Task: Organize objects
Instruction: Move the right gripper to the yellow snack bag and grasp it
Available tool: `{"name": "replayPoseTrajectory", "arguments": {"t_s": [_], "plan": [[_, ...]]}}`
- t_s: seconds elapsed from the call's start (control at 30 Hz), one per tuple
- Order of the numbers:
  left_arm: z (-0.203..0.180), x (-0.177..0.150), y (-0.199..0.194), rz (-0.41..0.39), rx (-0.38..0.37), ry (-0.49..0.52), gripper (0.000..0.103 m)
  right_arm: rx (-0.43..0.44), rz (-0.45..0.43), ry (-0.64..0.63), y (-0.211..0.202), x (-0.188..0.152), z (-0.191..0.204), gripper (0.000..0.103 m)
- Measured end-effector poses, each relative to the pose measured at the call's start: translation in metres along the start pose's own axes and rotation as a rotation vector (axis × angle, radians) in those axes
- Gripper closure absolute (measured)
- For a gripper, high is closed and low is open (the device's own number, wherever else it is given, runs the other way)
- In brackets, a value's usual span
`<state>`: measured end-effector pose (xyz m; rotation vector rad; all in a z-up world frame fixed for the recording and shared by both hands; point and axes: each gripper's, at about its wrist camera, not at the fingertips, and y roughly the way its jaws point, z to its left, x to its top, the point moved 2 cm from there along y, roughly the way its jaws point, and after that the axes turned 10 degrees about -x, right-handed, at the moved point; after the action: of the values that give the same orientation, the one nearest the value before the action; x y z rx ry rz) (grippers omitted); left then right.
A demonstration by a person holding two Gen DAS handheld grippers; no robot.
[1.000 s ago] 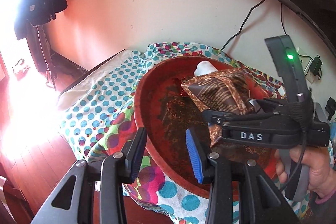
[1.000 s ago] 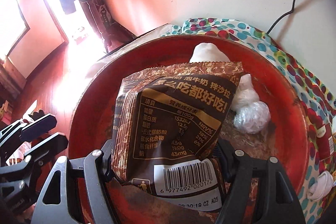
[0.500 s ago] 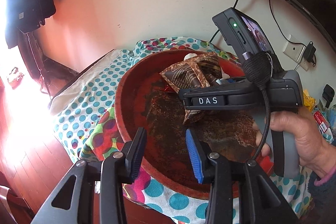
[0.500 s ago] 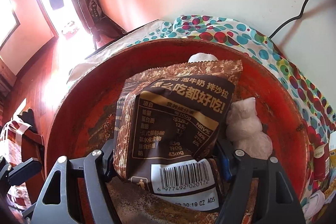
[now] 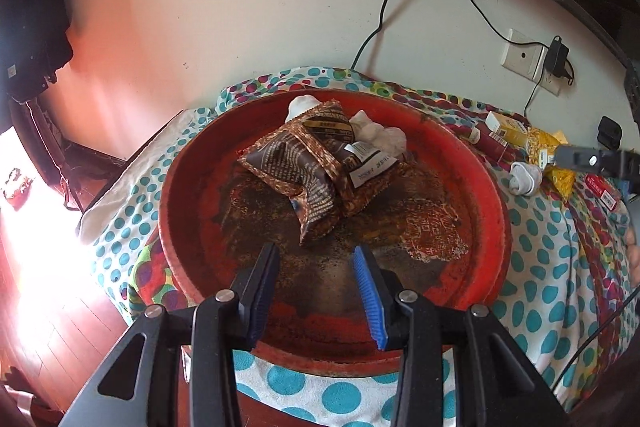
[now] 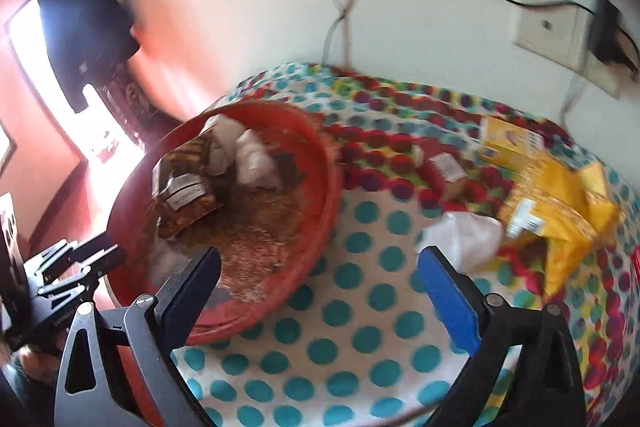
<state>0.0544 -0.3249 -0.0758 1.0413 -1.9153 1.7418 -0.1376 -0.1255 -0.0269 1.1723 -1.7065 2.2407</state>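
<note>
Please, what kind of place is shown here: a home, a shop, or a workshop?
Most likely a room in a home: a table under a polka-dot cloth holding a red basin, a wall socket with plugged-in cables, and a wooden floor.

Two brown snack packets lie heaped in the red tray — white wads just behind. The left gripper hovers over the tray's near side, jaws partly apart, empty — polka-dot cloth beneath.

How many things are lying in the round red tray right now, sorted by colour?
Brown foil snack packets: 2
White wrapped lumps: 3
Total in the round red tray: 5
</note>
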Motion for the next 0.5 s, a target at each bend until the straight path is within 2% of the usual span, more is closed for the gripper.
{"name": "replayPoseTrajectory", "arguments": {"t_s": [0.17, 0.23, 0.4, 0.5], "plan": [[-0.01, 0.0, 0.001, -0.001, -0.044, -0.002, 0.063, 0.044, 0.052, 0.372, -0.009, 0.001, -0.096, 0.004], [-0.014, 0.0, -0.001, -0.008, -0.054, 0.007, 0.063, 0.064, 0.074, 0.485, -0.003, 0.0, -0.117, 0.004], [-0.026, -0.001, 0.002, -0.001, -0.071, 0.044, 0.063, 0.102, 0.083, 0.734, 0.021, -0.002, -0.137, 0.004], [-0.029, -0.002, 0.005, 0.009, -0.059, 0.061, 0.063, 0.081, 0.109, 0.867, 0.041, -0.005, -0.148, 0.004]]}}
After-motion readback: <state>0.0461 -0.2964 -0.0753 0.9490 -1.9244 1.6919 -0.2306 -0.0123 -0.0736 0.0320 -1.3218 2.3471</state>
